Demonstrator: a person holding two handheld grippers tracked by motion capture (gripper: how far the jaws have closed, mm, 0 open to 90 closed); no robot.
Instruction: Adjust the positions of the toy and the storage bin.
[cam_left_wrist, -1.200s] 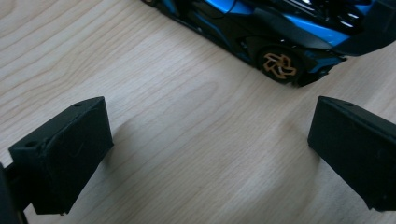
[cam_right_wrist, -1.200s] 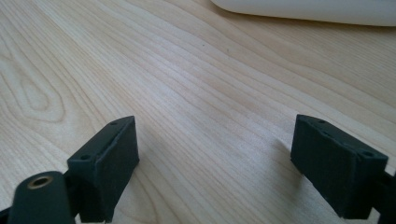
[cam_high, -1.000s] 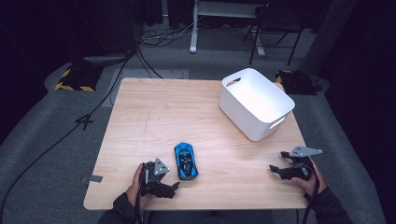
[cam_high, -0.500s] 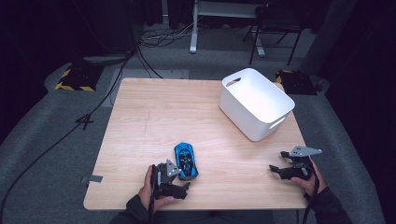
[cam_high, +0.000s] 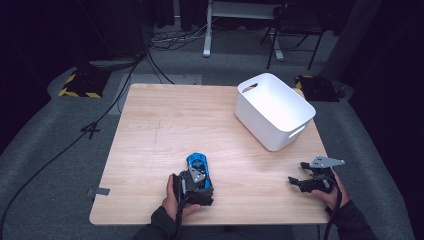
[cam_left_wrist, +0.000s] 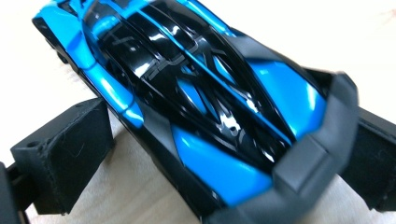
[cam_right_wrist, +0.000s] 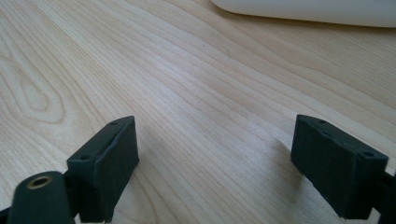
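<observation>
A blue and black toy car (cam_high: 196, 161) lies on the wooden table (cam_high: 160, 125) near the front edge, left of centre. My left gripper (cam_high: 197, 179) is over the car's near end, open, with a jaw on either side of the car (cam_left_wrist: 201, 93). I cannot tell whether the jaws touch it. My right gripper (cam_high: 296, 173) rests low over the table at the front right, open, with bare wood between its jaws (cam_right_wrist: 224, 140).
A white plastic bin (cam_high: 265, 130) stands at the table's back right, and its lower edge (cam_right_wrist: 303, 9) shows beyond the right gripper. Cables, a chair and a stand are on the floor behind the table.
My left gripper has moved right and forward, from beside the car to over its near end, with the car now between its jaws. The right gripper has not moved.
</observation>
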